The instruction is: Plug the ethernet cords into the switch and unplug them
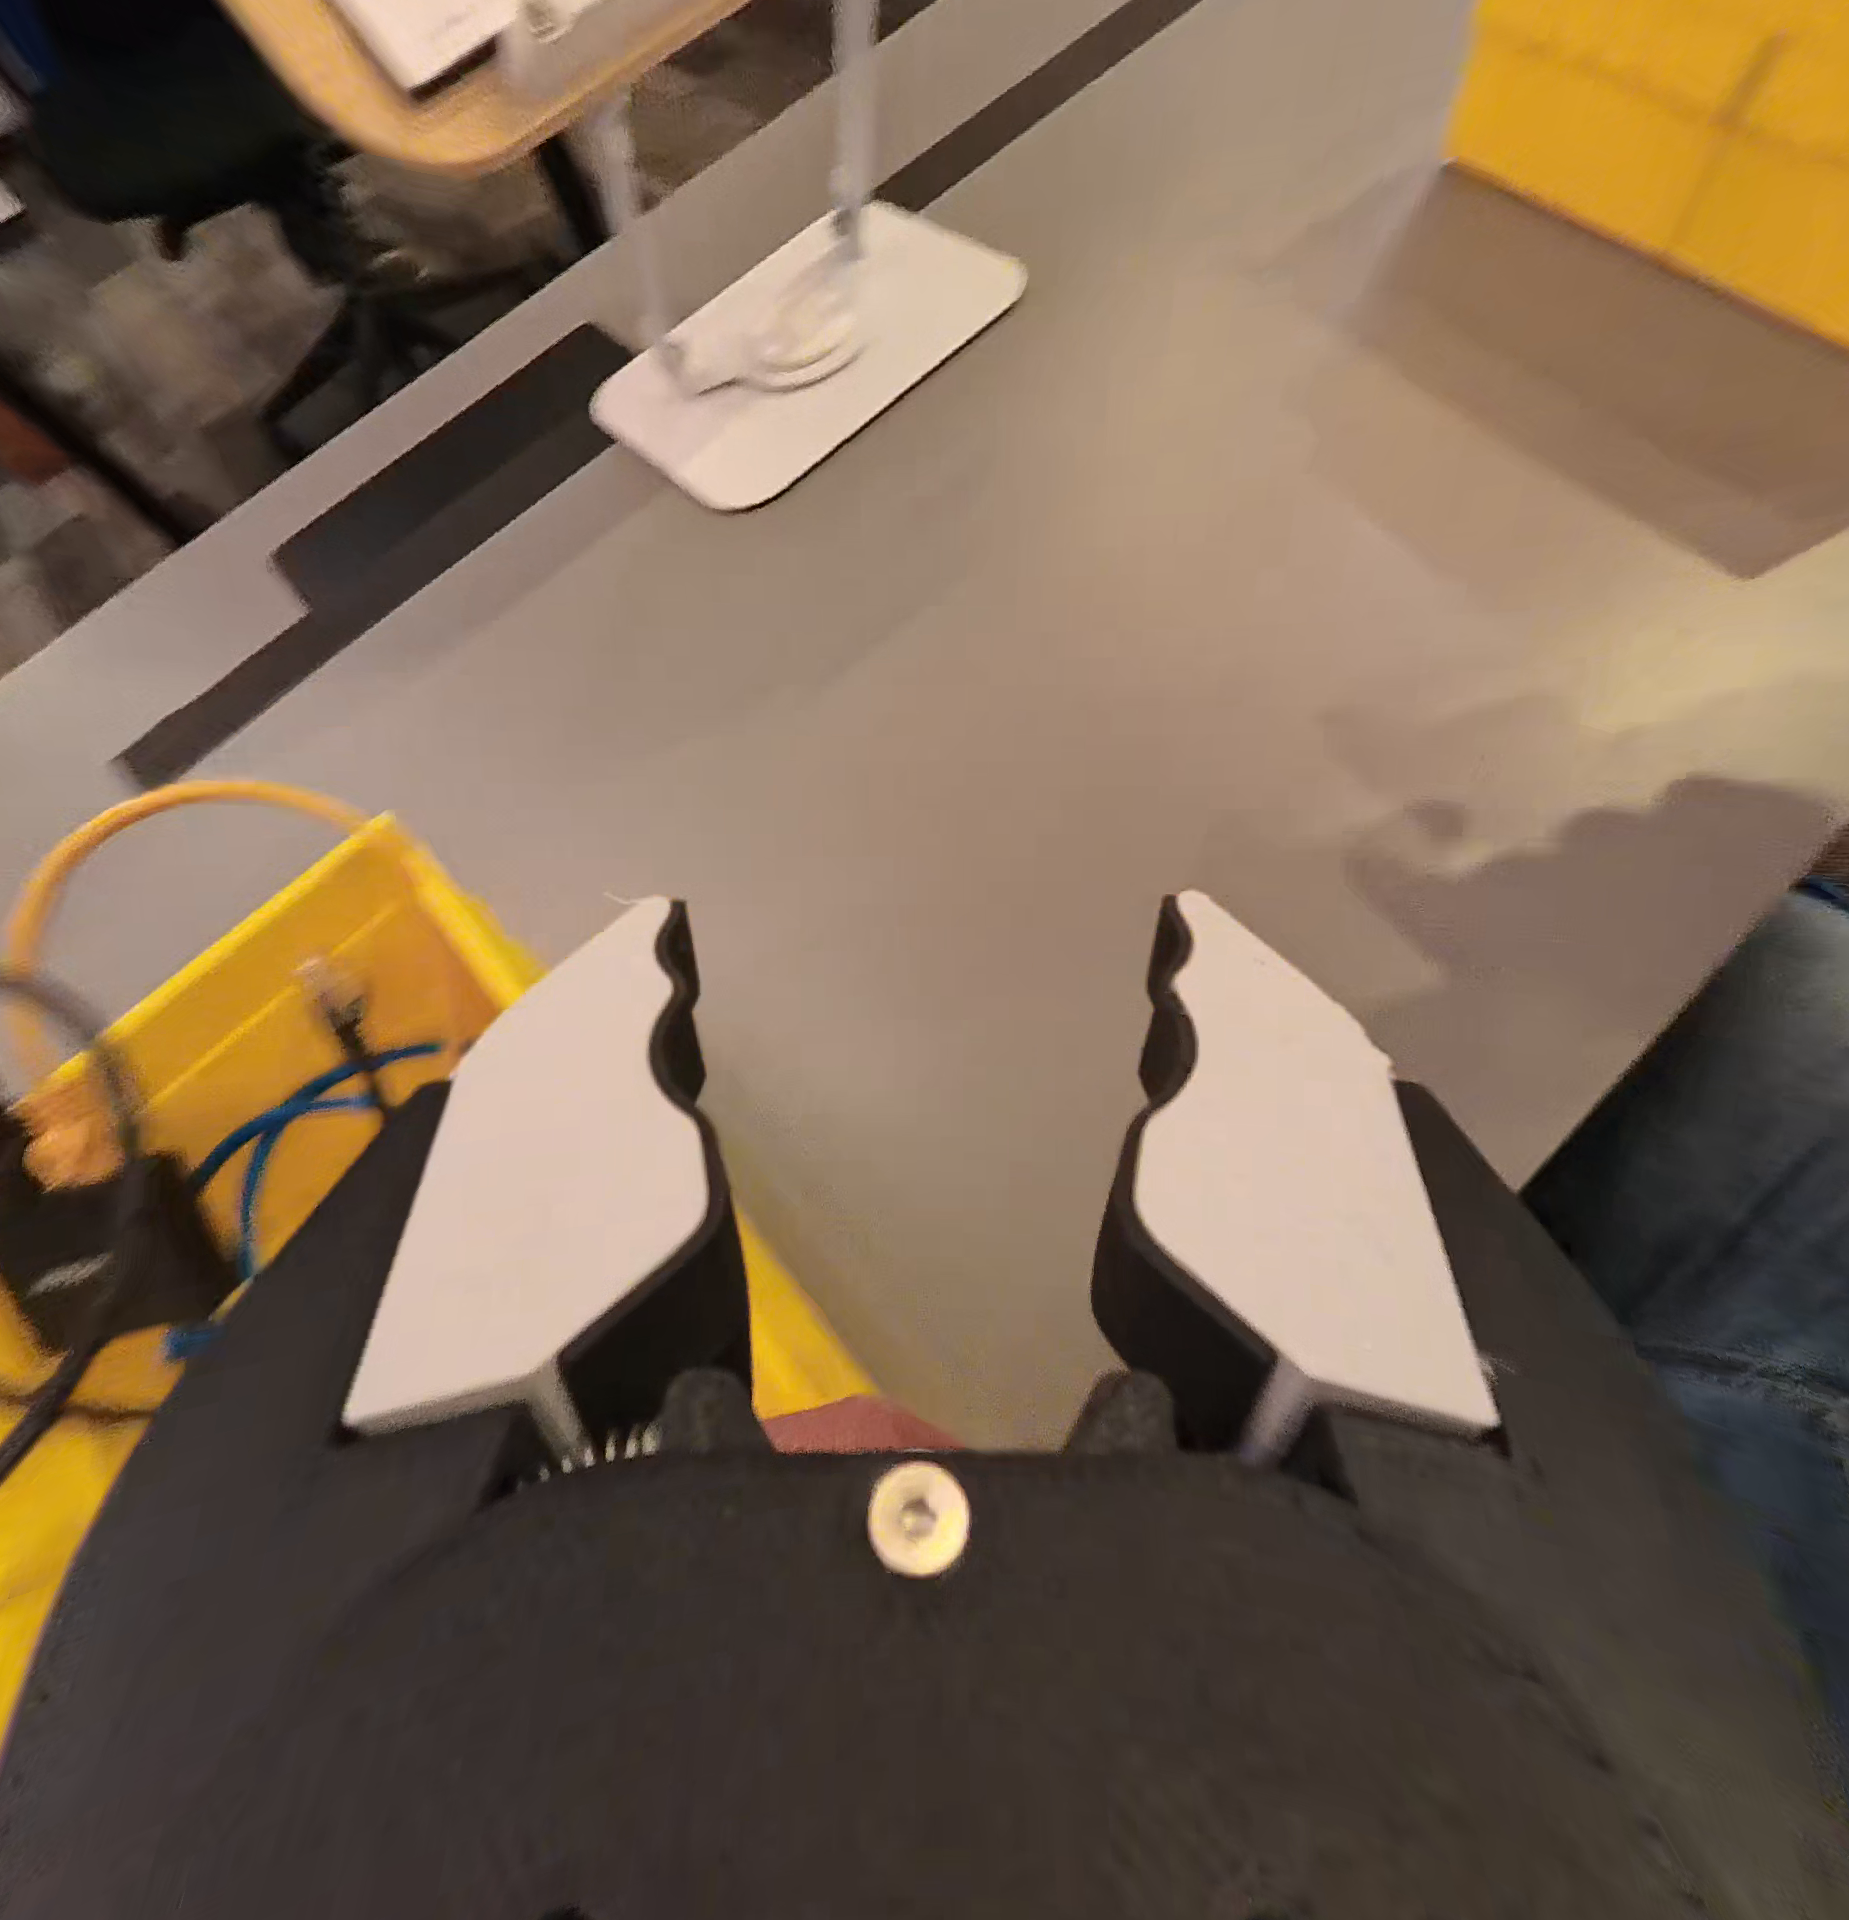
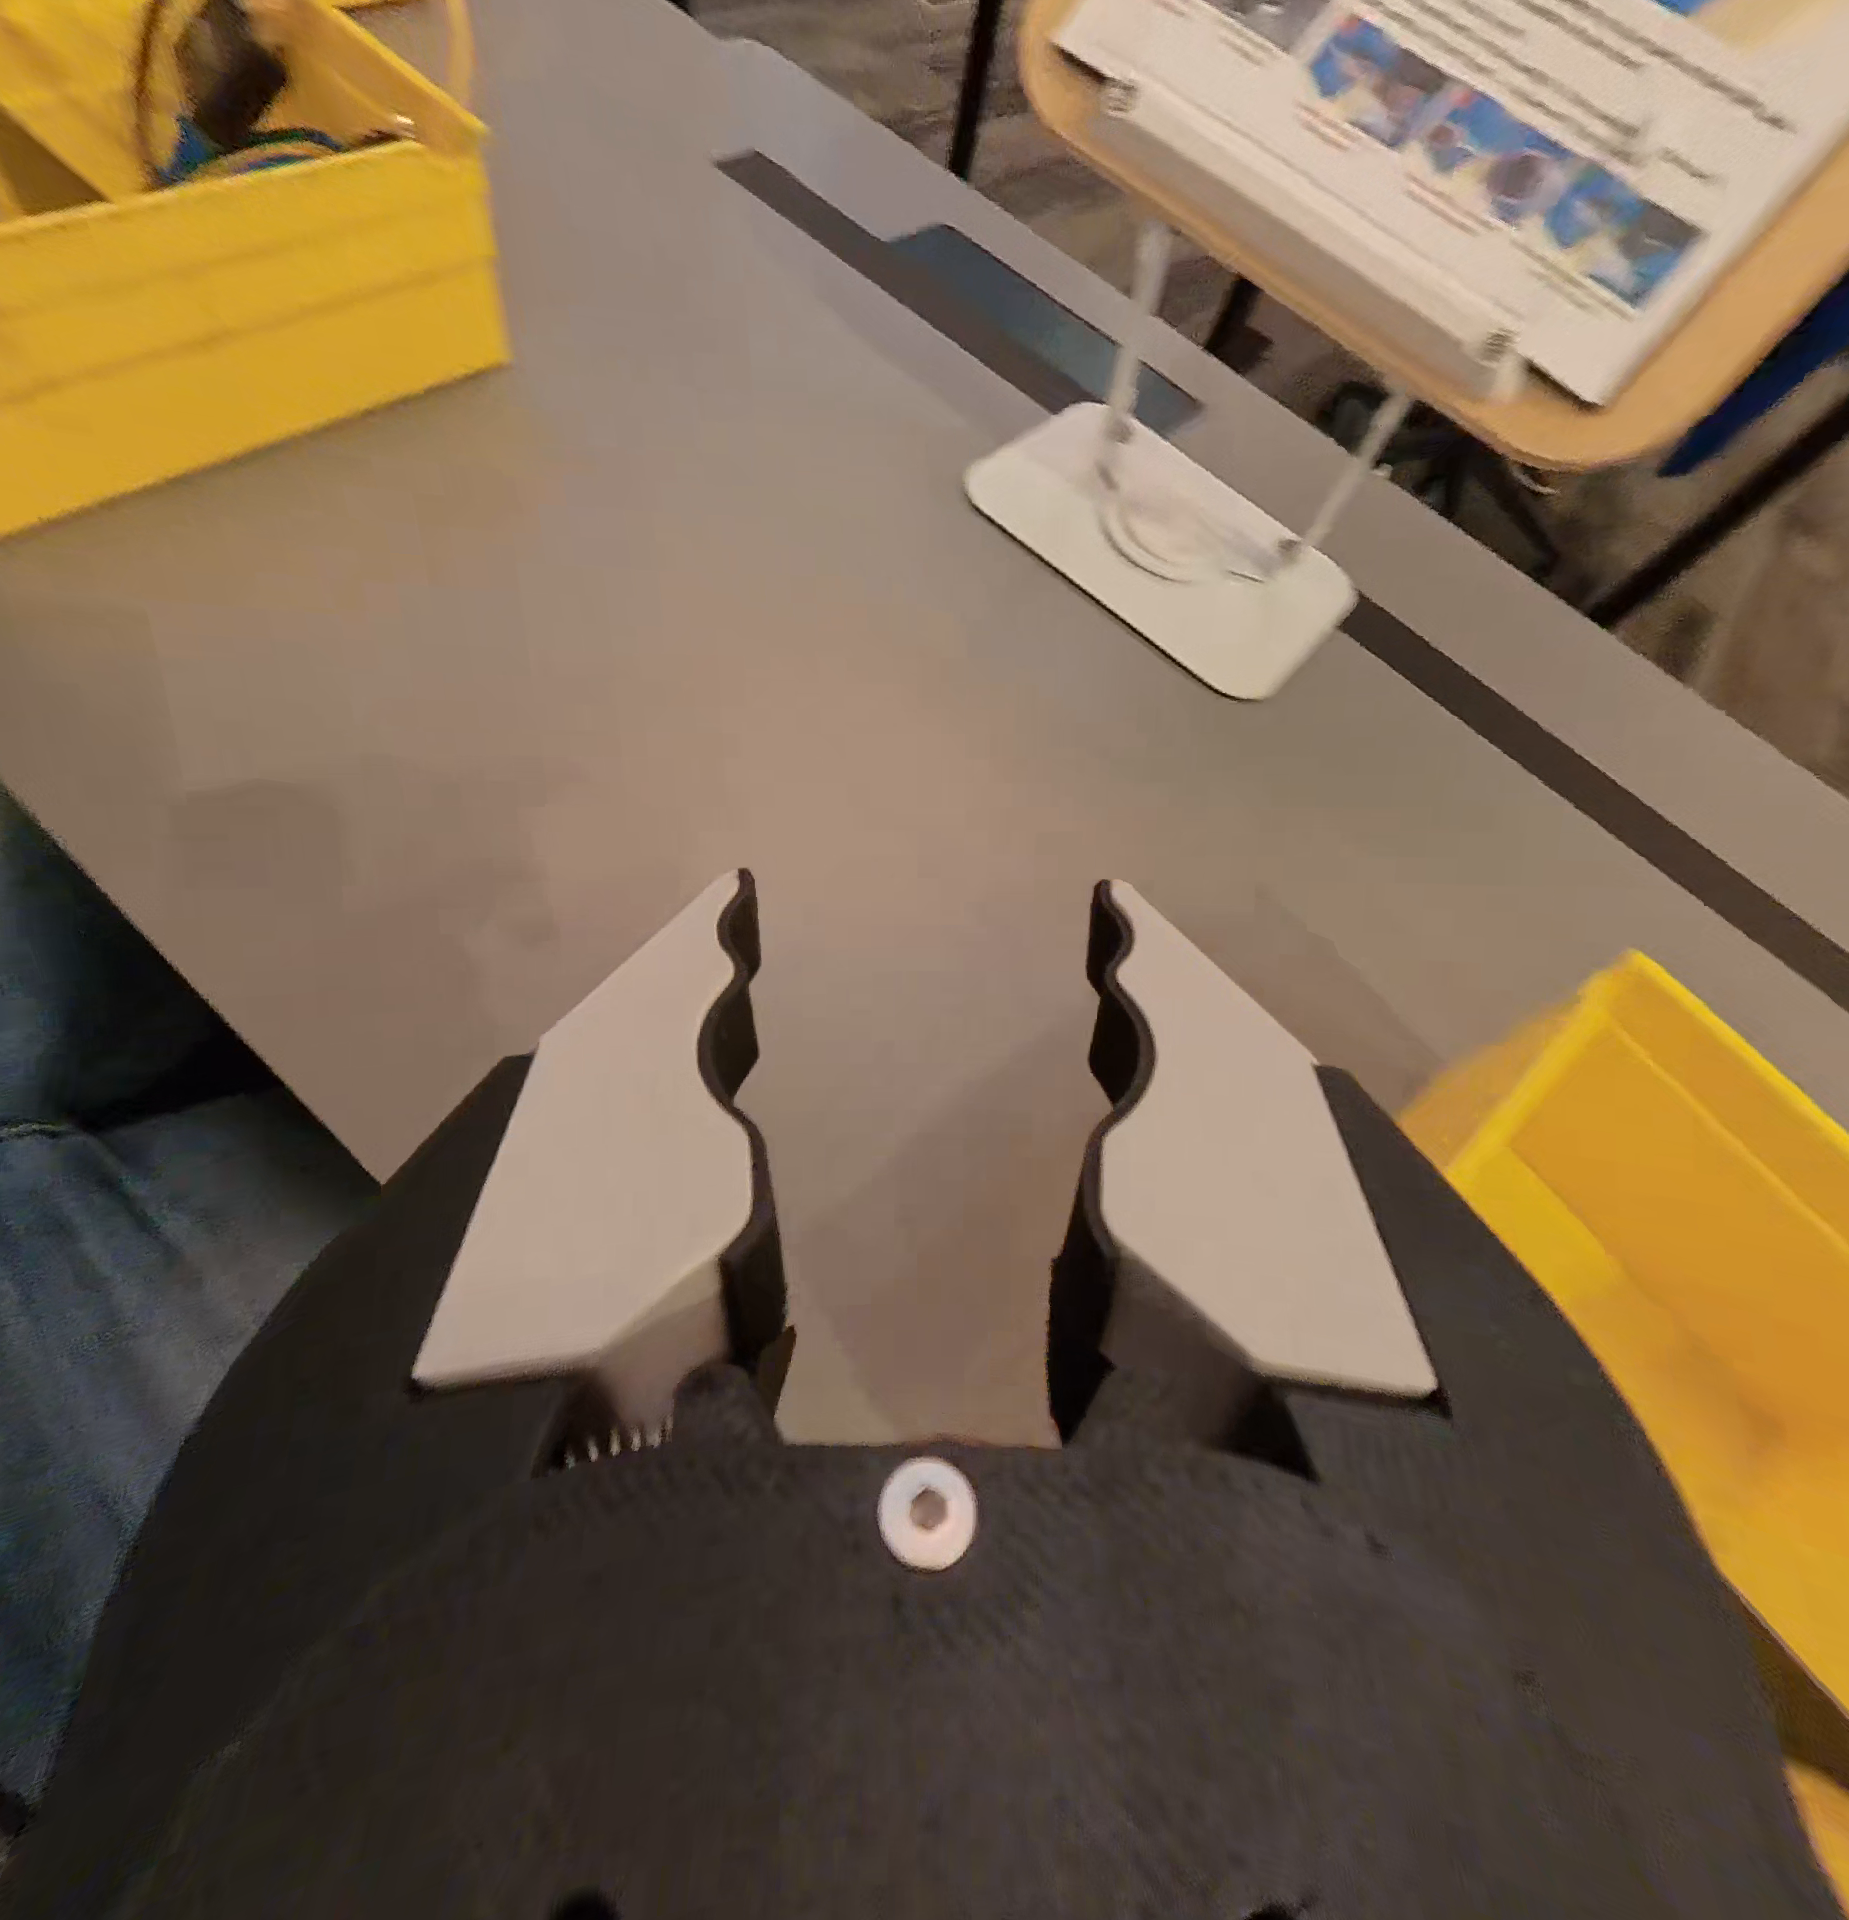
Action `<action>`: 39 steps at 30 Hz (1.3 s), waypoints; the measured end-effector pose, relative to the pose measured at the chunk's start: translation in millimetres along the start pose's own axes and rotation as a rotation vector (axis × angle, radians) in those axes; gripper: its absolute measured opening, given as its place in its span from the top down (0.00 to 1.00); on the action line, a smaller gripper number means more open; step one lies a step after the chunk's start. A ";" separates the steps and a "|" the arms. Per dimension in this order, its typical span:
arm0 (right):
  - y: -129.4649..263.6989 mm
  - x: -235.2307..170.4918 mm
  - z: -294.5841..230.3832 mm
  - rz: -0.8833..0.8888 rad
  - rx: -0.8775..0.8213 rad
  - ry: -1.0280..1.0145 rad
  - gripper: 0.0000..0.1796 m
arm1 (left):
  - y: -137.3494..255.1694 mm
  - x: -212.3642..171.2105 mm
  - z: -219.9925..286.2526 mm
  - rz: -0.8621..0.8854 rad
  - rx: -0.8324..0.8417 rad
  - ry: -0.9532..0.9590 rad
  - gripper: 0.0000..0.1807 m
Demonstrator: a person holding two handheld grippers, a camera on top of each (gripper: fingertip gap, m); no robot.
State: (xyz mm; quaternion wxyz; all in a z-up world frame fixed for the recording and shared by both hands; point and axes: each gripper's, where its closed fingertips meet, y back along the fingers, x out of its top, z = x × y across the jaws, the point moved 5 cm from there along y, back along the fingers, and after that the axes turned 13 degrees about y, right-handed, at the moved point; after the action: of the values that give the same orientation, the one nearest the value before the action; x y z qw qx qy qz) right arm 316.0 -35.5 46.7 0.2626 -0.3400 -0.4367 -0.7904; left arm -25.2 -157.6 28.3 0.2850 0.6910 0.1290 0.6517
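My left gripper [image 1: 920, 914] is open and empty above the grey table [image 1: 951, 727]. To its left a yellow bin [image 1: 307, 987] holds a black switch [image 1: 78, 1257], a yellow ethernet cord [image 1: 120, 821], a blue cord [image 1: 265, 1132] and a dark cord. My right gripper [image 2: 922, 894] is open and empty above the table [image 2: 587, 623]. The same bin [image 2: 224, 260] with the cords shows at the top left of the right wrist view, far from the right gripper.
A white stand base [image 1: 811, 353] with clear posts holds a wooden board with a printed sheet [image 2: 1419, 177] at the table's far edge. A second yellow bin [image 2: 1668, 1247] sits at the right. A person's jeans-clad leg [image 1: 1772, 1195] is at the near edge.
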 end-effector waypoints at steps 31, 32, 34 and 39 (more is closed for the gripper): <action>-177.5 -57.0 -94.3 -0.068 0.370 0.062 0.49 | -157.7 -80.9 87.8 -0.296 -0.252 -0.046 0.48; -178.3 -57.8 -95.1 -0.076 0.374 0.068 0.50 | -158.5 -80.7 87.3 -0.288 -0.253 -0.043 0.48; -178.3 -57.4 -96.0 -0.071 0.388 0.070 0.52 | -158.9 -80.5 87.0 -0.283 -0.253 -0.043 0.48; -178.2 -58.2 -96.7 -0.071 0.414 0.058 0.55 | -158.3 -80.8 87.0 -0.287 -0.254 -0.042 0.47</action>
State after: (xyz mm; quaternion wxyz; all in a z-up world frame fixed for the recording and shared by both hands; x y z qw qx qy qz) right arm 196.1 -26.9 -126.6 0.3113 -0.2401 -0.5937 -0.7021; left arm 80.6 -94.4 -126.5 0.4628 0.6372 0.1370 0.6009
